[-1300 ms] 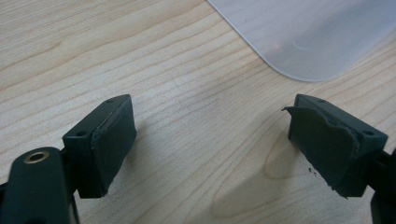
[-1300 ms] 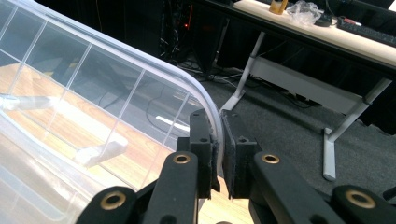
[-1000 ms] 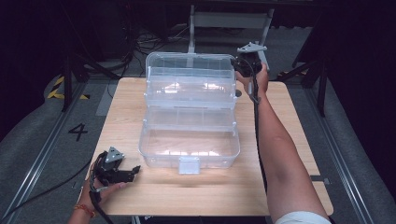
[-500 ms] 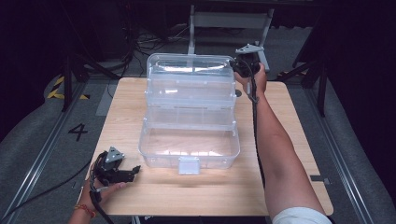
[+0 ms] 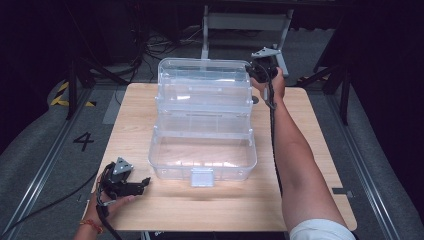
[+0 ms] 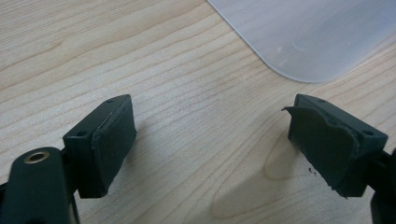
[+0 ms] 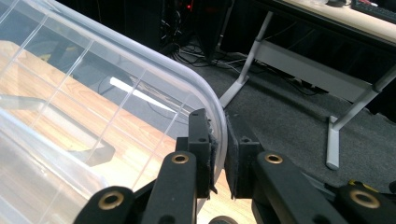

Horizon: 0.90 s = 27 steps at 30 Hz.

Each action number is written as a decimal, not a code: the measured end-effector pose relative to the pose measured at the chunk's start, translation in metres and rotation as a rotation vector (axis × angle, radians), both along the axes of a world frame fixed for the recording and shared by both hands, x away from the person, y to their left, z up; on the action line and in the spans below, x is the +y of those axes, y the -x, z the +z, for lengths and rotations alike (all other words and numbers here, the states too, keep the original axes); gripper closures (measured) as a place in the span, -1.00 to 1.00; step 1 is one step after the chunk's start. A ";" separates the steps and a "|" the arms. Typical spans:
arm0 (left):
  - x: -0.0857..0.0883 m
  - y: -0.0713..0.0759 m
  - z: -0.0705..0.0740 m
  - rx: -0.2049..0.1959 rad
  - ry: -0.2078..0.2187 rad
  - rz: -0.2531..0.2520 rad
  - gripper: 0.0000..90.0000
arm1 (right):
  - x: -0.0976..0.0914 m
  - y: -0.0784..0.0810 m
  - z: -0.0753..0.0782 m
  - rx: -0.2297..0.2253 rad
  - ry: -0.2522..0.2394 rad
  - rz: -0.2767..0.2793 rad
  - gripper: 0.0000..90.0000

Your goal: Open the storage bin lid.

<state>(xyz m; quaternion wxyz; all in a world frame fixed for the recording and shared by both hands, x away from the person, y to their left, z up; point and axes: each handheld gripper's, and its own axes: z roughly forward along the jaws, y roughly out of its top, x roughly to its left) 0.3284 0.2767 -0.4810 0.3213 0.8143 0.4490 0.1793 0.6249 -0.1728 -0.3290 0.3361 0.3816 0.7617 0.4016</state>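
Note:
A clear plastic tiered storage box [image 5: 202,125] stands open in the middle of the wooden table [image 5: 310,150], with a white latch [image 5: 202,176] on its near wall. My right gripper [image 5: 252,75] is at the box's far right corner, high up. Its jaws are shut on the box's curved top rim [image 7: 140,70], which runs between the right gripper's [image 7: 219,149] pads. My left gripper [image 5: 145,182] lies on the table off the box's near left corner. Its jaws stand wide apart, and the left gripper [image 6: 210,149] has only bare wood between them. A rounded corner of the box [image 6: 317,37] lies ahead of it.
Beyond the table's far edge the floor is dark, with cables and a grey metal frame leg [image 7: 243,74]. A rail [image 5: 40,170] runs along the floor at the left. Bare wood lies to the right of the box and along the front edge.

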 end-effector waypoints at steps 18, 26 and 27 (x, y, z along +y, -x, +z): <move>0.000 -0.001 0.000 0.002 0.007 -0.015 -0.65 | -0.002 -0.016 -0.019 0.055 -0.013 -0.003 0.82; 0.000 -0.002 -0.001 0.006 0.014 -0.024 -0.65 | -0.002 -0.023 -0.029 0.094 -0.031 -0.002 0.80; 0.000 -0.002 -0.001 0.006 0.014 -0.024 -0.66 | -0.002 -0.024 -0.031 0.102 -0.025 -0.005 0.79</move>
